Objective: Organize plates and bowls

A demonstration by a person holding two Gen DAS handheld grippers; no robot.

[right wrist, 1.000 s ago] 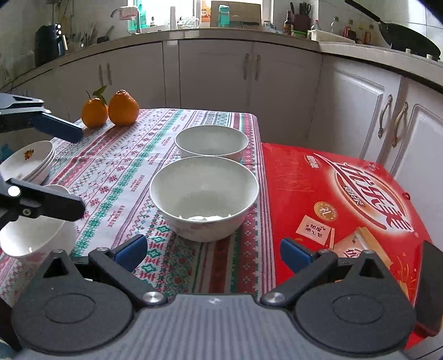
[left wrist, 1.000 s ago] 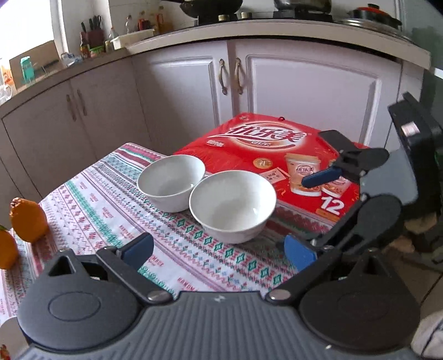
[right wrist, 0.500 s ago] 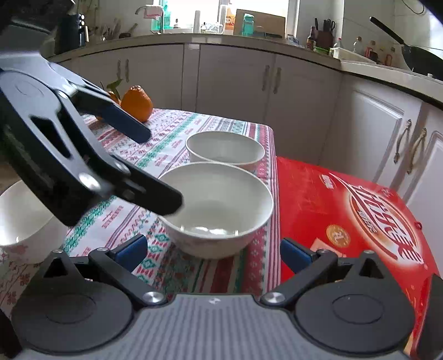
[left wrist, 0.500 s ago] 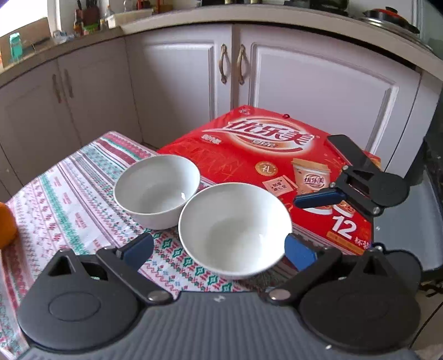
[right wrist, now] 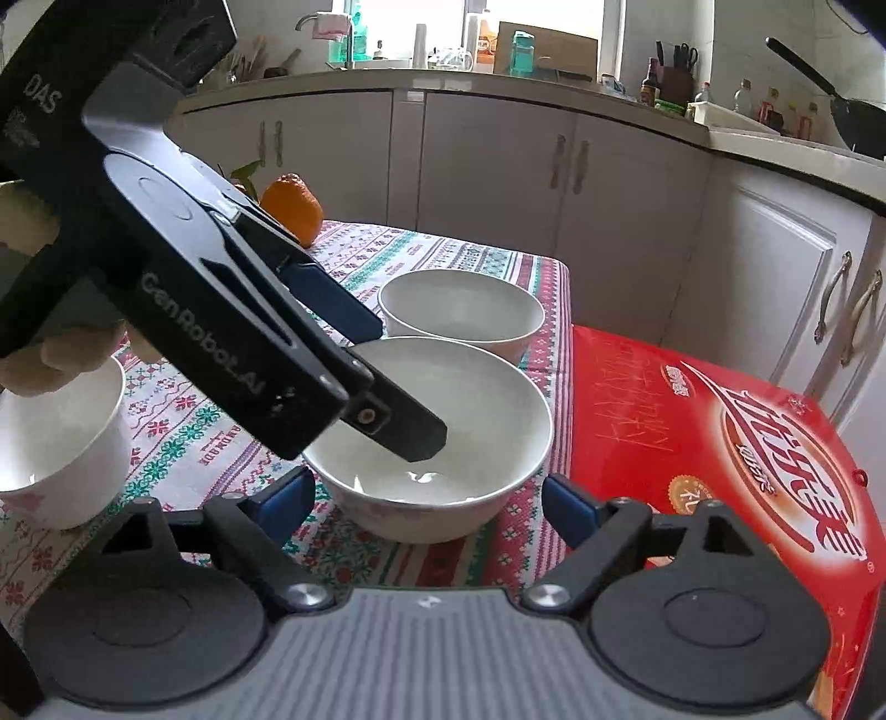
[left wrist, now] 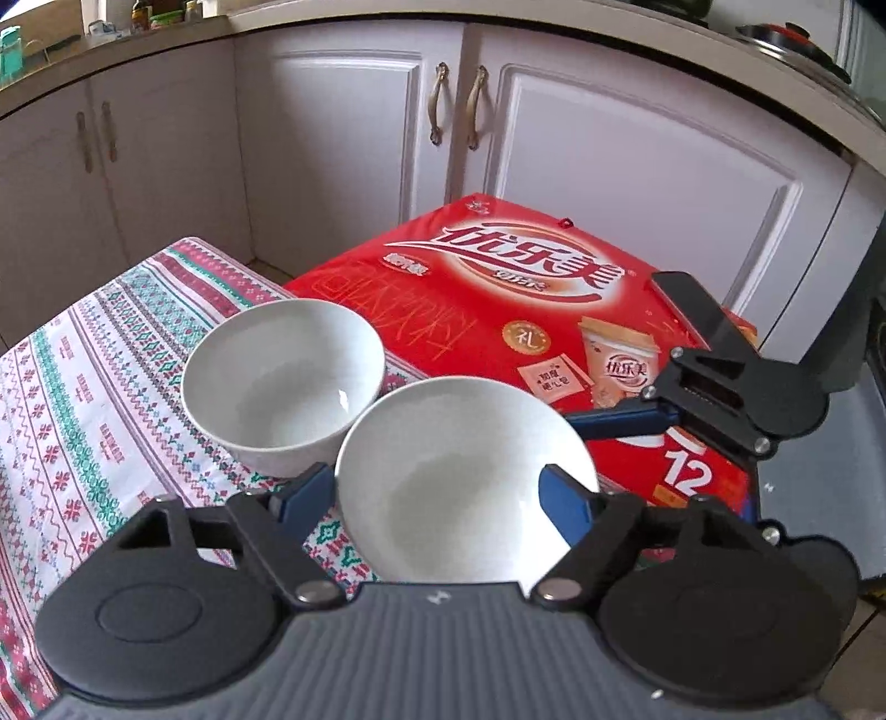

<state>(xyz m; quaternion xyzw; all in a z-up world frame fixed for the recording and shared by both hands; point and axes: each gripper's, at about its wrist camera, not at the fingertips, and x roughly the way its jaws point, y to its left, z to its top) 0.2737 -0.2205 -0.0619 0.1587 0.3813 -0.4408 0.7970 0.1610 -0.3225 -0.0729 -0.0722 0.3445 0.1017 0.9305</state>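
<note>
Fingers (left wrist: 310,493) closer; "GenRobot.AI" left gripper (right wrist: 387,382).

White cabinets (right wrist: 487,166) with curved metal handles (left wrist: 454,105) are ranged under a pale countertop (right wrist: 554,86). Daylight is admitted through a window (right wrist: 454,22) behind it. The table (right wrist: 432,249) is covered by a patterned cloth.

The red box (left wrist: 498,310) beside the table carries large white Chinese characters "优乐美" across its lid, repeated small on the printed cup (left wrist: 623,365), with a gold round seal (left wrist: 526,340) holding one character and a big white "12" (left wrist: 686,471) near its corner; smaller print there is too fine to read. In the right wrist view, the left gripper's (right wrist: 412,387) black body reads "GenRobot.AI" along its arm and "DAS" on its upper block.
</note>
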